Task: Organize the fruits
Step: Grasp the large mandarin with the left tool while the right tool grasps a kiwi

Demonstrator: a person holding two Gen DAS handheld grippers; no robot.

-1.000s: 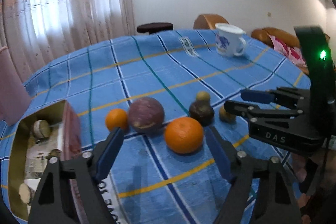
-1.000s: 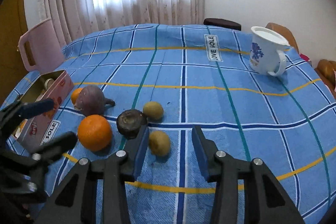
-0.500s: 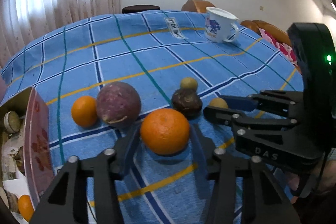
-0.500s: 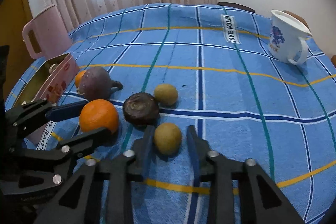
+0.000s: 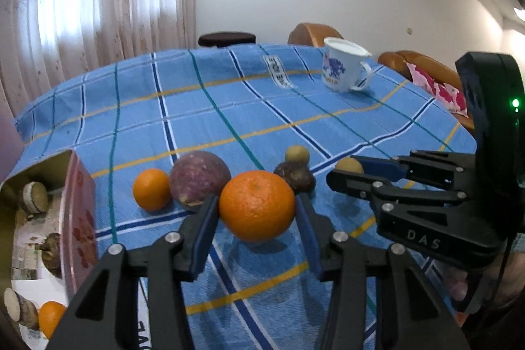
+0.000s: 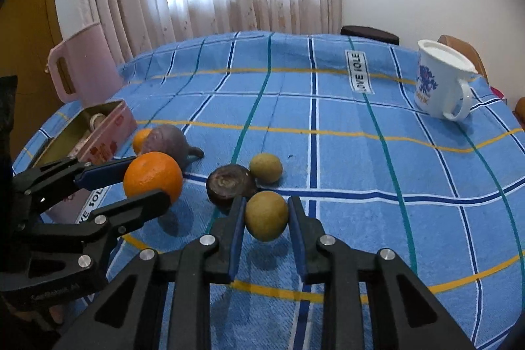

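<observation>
At frame centre, left wrist view: left claw (image 5: 257,212) grasps the large orange (image 5: 257,205), both pads against its sides, the fruit raised off the cloth.
Right claw (image 6: 266,217): clenched on a green-yellow round fruit (image 6: 266,215), bottom centre of the right wrist view.
Left of the large orange: purple fruit (image 5: 199,177) and small orange (image 5: 151,189), touching each other.
Behind it: dark brown fruit (image 5: 295,176), second green-yellow fruit (image 5: 297,154).
Lower left: pink box (image 5: 78,218), open, with fruit inside.
Surface (image 5: 210,107): blue checked cloth.
Upper right: white mug (image 5: 343,68).
</observation>
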